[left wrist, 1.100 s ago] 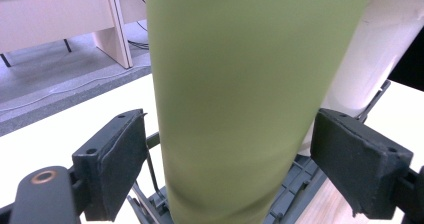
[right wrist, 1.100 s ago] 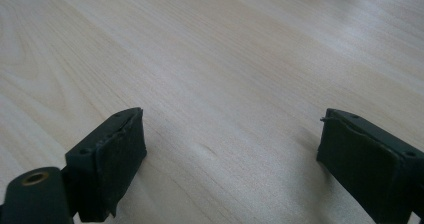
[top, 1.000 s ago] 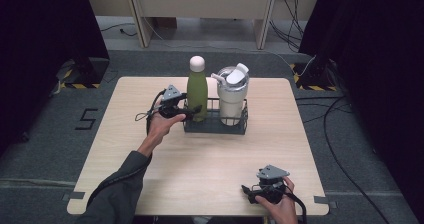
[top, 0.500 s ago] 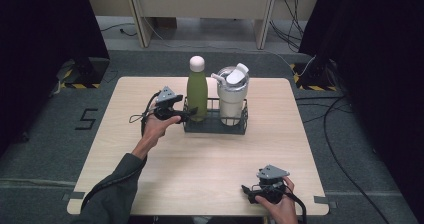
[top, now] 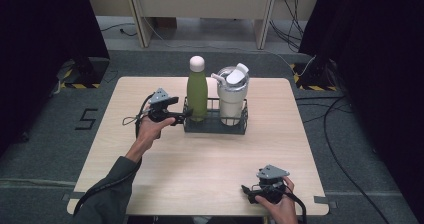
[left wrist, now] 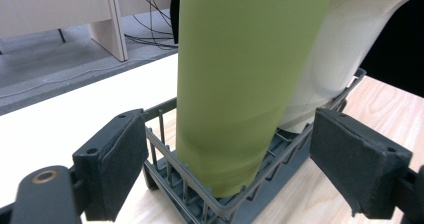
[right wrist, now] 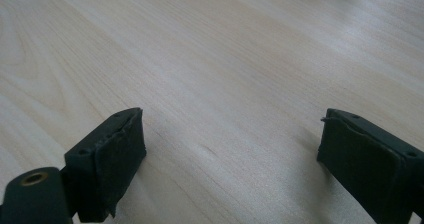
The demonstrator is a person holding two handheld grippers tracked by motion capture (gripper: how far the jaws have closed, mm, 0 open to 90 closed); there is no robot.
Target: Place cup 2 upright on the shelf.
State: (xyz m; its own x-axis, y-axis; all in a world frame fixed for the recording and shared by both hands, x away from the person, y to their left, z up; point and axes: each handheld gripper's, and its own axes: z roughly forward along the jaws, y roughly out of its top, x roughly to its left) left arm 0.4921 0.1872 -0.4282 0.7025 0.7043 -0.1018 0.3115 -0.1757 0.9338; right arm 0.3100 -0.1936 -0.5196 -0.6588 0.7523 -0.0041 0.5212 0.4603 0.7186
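The left tool [left wrist: 230,164] stood with jaws apart around the green bottle [left wrist: 245,84] (not touching); the right tool [right wrist: 230,159] rested apart on the bench [right wrist: 210,59].

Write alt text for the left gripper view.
A green bottle stands in a dark wire rack, with a white tumbler behind it. The left gripper has its padded jaws open on either side of the rack's near corner.

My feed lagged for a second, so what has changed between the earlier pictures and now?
The left claw has crept right, up to the rack's left end, with the green bottle straight ahead of its open jaws. It has gripped nothing. The bottle, the white tumbler, the rack and the right claw, open over bare table, stayed as they were.
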